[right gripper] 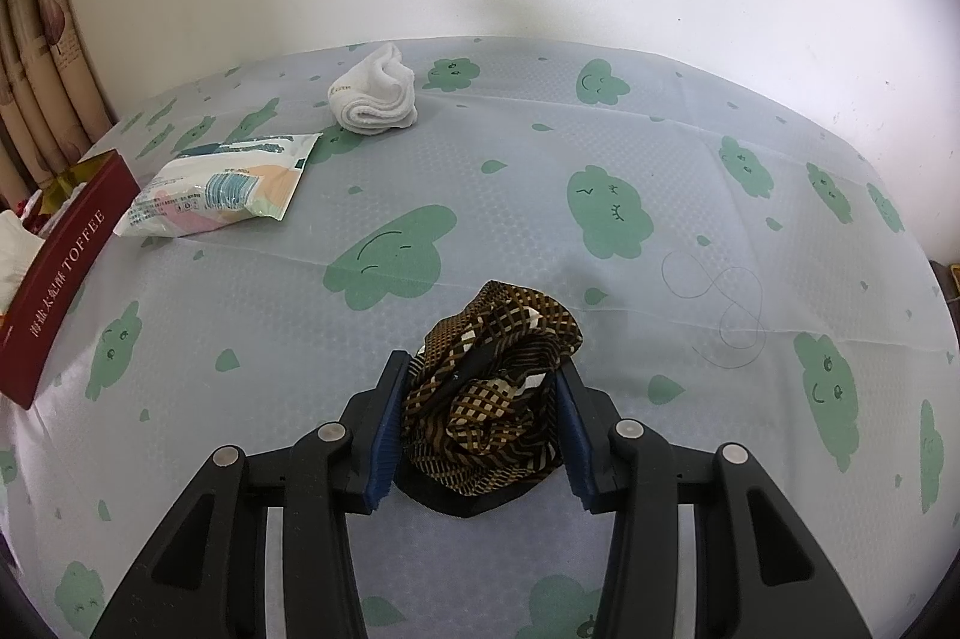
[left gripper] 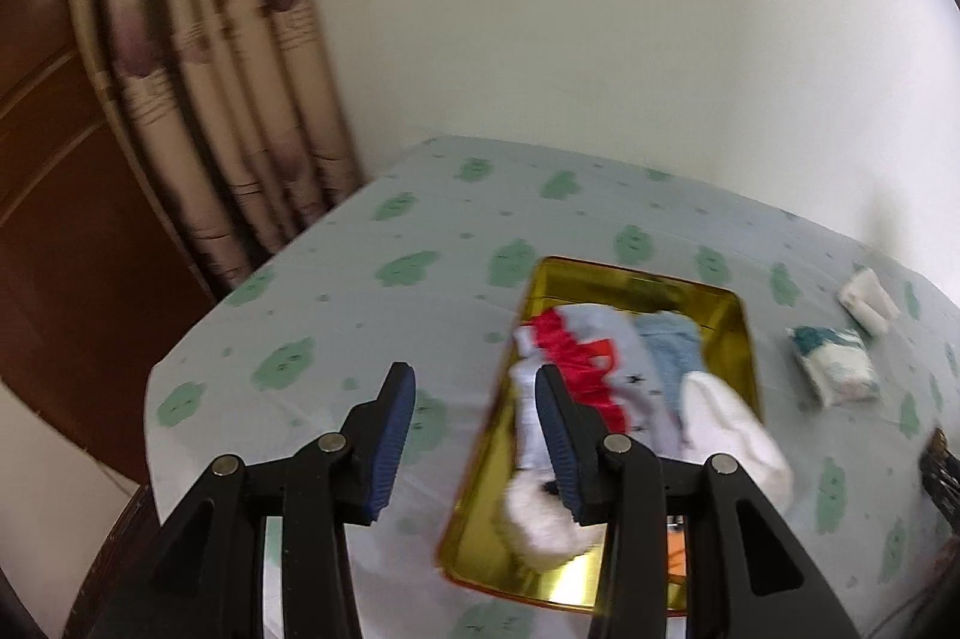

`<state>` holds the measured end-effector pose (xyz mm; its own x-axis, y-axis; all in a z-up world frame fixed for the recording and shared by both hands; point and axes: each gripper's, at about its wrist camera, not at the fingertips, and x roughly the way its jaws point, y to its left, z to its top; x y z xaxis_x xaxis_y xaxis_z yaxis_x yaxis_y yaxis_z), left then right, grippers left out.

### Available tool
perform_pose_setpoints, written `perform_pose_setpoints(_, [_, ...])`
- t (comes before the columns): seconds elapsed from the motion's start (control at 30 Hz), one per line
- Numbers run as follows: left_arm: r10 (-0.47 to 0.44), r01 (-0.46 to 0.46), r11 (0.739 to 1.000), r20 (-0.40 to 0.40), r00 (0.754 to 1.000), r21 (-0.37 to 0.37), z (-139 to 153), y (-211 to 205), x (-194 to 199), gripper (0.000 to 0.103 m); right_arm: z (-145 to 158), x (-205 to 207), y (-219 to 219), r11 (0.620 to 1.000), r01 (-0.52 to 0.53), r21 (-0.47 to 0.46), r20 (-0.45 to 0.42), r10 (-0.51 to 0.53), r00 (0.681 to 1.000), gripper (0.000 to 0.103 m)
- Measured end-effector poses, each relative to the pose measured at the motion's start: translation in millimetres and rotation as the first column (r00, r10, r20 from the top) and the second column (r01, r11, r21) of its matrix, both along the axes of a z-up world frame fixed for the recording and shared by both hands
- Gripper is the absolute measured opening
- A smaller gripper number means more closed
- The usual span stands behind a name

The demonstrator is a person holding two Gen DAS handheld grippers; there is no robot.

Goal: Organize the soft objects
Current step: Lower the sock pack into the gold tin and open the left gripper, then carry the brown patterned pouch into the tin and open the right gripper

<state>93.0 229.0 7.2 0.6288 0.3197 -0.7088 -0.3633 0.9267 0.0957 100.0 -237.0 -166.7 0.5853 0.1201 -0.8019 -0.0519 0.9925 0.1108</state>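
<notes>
A gold tin box [left gripper: 729, 315] lies on the table and holds several soft pieces: a red and white cloth [left gripper: 576, 351], a light blue cloth [left gripper: 675, 345] and white socks [left gripper: 735, 435]. My left gripper [left gripper: 474, 393] is open and empty above the box's left edge. My right gripper [right gripper: 480, 387] has its pads on both sides of a crumpled brown checked cloth [right gripper: 498, 387] that rests on the table. A rolled white sock [right gripper: 375, 96] and a tissue pack [right gripper: 222, 189] lie further back; the pack [left gripper: 834, 363] and the sock [left gripper: 867, 300] also show in the left wrist view.
The table carries a pale cover with green clouds [right gripper: 606, 207]. The box's dark red side reads TOFFEE [right gripper: 60, 267] at the left in the right wrist view. A striped curtain [left gripper: 198, 57] and a brown wooden panel [left gripper: 54, 195] stand at the left. A white wall is behind.
</notes>
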Motion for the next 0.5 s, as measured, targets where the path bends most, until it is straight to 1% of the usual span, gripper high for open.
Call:
perform_pose_setpoints(0.07, [0.039, -0.039, 0.999, 0.005, 0.999, -0.018, -5, 10, -5, 0.043, 0, 0, 0, 1.0, -0.001, -0.011, 0.0, 0.001, 1.0, 0.043])
perform_pose_setpoints(0.13, [0.08, -0.079, 0.996, 0.016, 0.997, -0.052, -12, 22, -9, 0.043, -1, 0, -1, 1.0, -0.002, -0.016, 0.0, 0.002, 1.0, 0.043])
perform_pose_setpoints(0.2, [0.104, -0.103, 0.992, 0.019, 0.994, -0.068, -17, 29, -13, 0.043, 0, -1, -2, 1.0, -0.002, -0.015, 0.0, 0.002, 1.0, 0.043])
perform_pose_setpoints(0.3, [0.155, -0.154, 0.987, 0.019, 0.988, -0.054, -26, 37, -18, 0.043, 0, -1, -2, 1.0, -0.001, -0.014, 0.001, 0.001, 1.0, 0.042])
perform_pose_setpoints(0.4, [0.175, -0.173, 0.982, 0.024, 0.984, -0.079, -37, 49, -23, 0.043, 0, -1, -2, 1.0, 0.004, -0.021, 0.004, -0.004, 1.0, 0.039])
perform_pose_setpoints(0.5, [0.194, -0.192, 0.979, 0.021, 0.981, -0.064, -45, 57, -29, 0.043, 1, -2, 2, 0.999, 0.004, -0.052, 0.005, -0.003, 1.0, 0.038])
